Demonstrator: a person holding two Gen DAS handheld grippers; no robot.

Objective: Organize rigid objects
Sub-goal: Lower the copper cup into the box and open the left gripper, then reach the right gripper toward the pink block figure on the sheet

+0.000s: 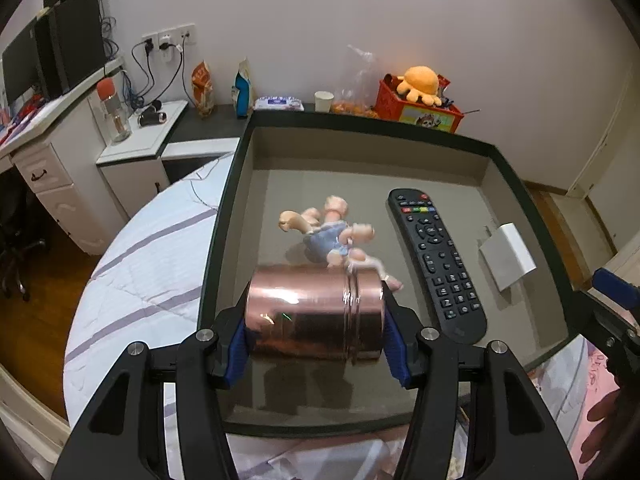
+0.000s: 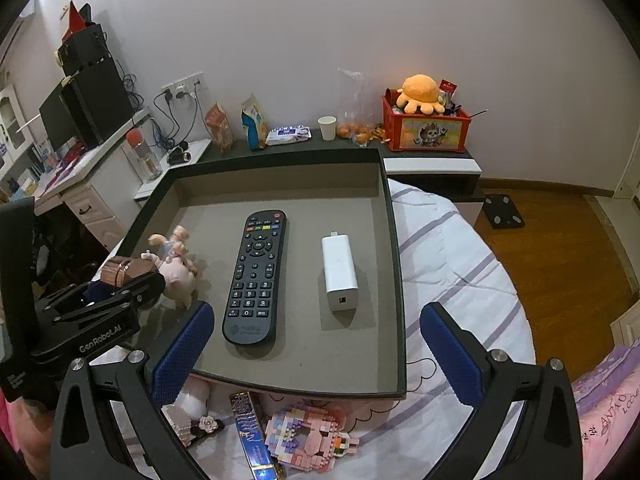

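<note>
Copper tin (image 1: 316, 314) lies on its side, clamped between your left gripper (image 1: 316, 344) pads above the tray (image 1: 224, 216) near its front-left corner, beside the figurine (image 1: 332, 236). You seem mid-placement: lower it onto bare floor left of the remote (image 1: 438, 264), then release. Your right gripper (image 2: 316, 354) hangs spread wide, holding nothing, at the front edge.

We see our left gripper (image 1: 316, 320) and right gripper (image 2: 316, 344): black frames, blue textured pads, silver screws; white "GenRobot.AI" lettering at nine o'clock.
</note>
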